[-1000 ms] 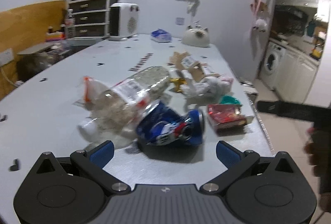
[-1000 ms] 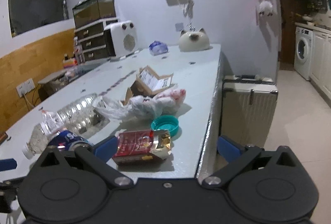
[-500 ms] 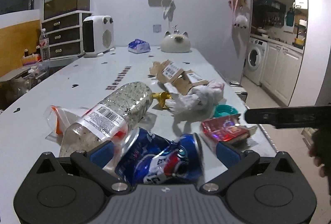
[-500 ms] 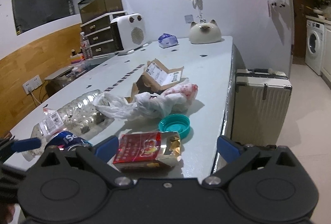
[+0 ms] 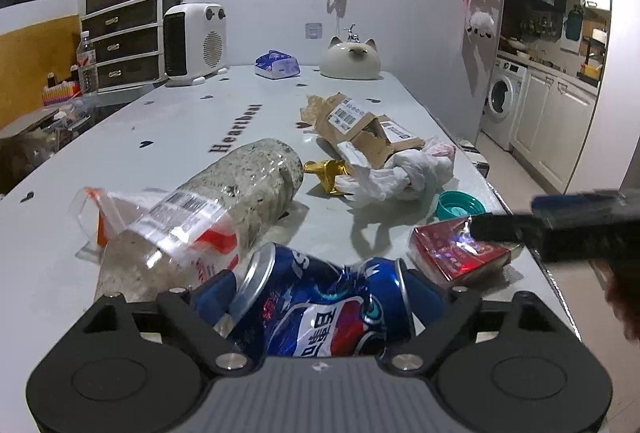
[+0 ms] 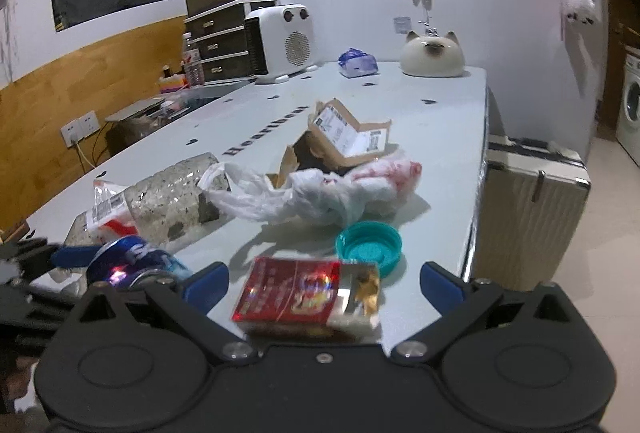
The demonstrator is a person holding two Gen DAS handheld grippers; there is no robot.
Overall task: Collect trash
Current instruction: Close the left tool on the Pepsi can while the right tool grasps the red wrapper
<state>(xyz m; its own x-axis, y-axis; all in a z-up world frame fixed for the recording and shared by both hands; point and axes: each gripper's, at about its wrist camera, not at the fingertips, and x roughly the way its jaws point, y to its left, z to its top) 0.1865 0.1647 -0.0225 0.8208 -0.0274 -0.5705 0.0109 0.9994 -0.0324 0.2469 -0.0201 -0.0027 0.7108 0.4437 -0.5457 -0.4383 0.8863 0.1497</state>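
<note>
White walls hung with photos and ornaments close off the far end of a long pale bench [image 5: 160,161] printed with the word "Heartbeat"; a white heater [image 5: 196,37], a cat-shaped ceramic [image 5: 350,59] and a stack of drawers [image 5: 124,45] stand at that end, and a washing machine [image 5: 500,99] shows in the kitchen beyond. A ribbed suitcase [image 6: 528,209] stands on the floor against the bench's right edge.

Trash lies in a loose cluster near the front. The left hand-held gripper [image 5: 316,293] has its blue pads against both ends of a crushed blue can [image 5: 320,305], closed onto it. A clear plastic bottle [image 5: 224,205] lies on its side touching the can's left end. Farther back sit a torn cardboard box [image 5: 360,129], a knotted white plastic bag [image 5: 400,173], a gold foil scrap [image 5: 326,171] and a teal cap [image 6: 370,245].

The right hand-held gripper [image 6: 324,277] is spread wide, holding nothing, with a red cigarette pack [image 6: 308,293] lying between its pads, just in front of the cap.
</note>
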